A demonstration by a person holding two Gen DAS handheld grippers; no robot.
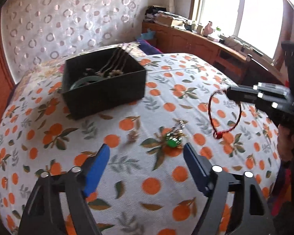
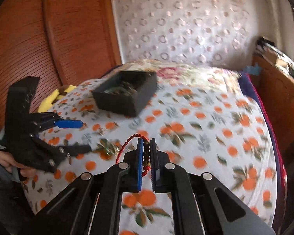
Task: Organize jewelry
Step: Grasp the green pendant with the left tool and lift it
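Blue-padded left gripper (image 1: pixel 146 152) fills the bottom of the left wrist view, jaws spread wide with nothing between them, held above the orange-print bedsheet (image 1: pixel 127 176). Just beyond its fingertips lies a small jewelry cluster with a green stone and gold-coloured links (image 1: pixel 174 137), resting on the sheet; motion blur hides finer detail.

Right gripper (image 2: pixel 146 143): jaws nearly pressed together, pinching a red cord bracelet (image 2: pixel 146 156) along its row of dark beads. Red braided loop arcs out to the left of the fingertips. From the left wrist view the same bracelet (image 1: pixel 223 113) hangs as an open loop from the right gripper (image 1: pixel 228 94), clear of the sheet, with a small red knot or bead at its lowest point.

Black open box (image 1: pixel 103 86) sits farther back on the bed, left of the bracelet and well apart from it. Inside: a green bangle (image 1: pixel 82 81) and beaded strands (image 1: pixel 111 68) draped over the rear wall.
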